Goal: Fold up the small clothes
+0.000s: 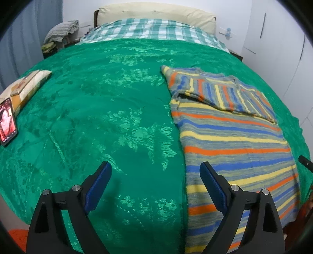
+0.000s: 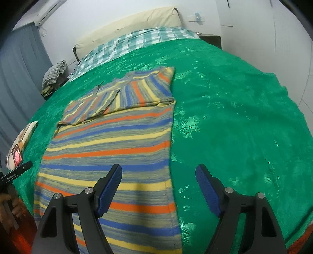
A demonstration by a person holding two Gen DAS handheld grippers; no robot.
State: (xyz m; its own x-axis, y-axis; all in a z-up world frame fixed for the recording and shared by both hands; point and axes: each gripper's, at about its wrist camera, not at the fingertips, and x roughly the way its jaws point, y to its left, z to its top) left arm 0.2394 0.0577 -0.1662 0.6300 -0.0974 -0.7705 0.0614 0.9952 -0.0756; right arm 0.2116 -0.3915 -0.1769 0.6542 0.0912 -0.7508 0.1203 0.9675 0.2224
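A knitted sweater (image 1: pixel 234 140) striped in orange, blue, yellow and grey lies flat on the green bedspread (image 1: pixel 117 117), with both sleeves (image 1: pixel 221 91) folded across its chest. My left gripper (image 1: pixel 155 166) hovers open above the sweater's left hem edge, its right finger over the knit and its left finger over bare bedspread. In the right wrist view the sweater (image 2: pixel 109 146) runs away from the camera. My right gripper (image 2: pixel 158 168) is open above its right hem edge, which passes below the gap between the fingers. Neither gripper holds anything.
A lit phone (image 1: pixel 7 123) and a flat packet (image 1: pixel 27 86) lie at the bed's left edge. A plaid sheet (image 1: pixel 152 29) and cream pillow (image 1: pixel 156 11) are at the head. A clothes pile (image 1: pixel 60 31) sits far left. White wardrobe doors (image 1: pixel 277 39) stand on the right.
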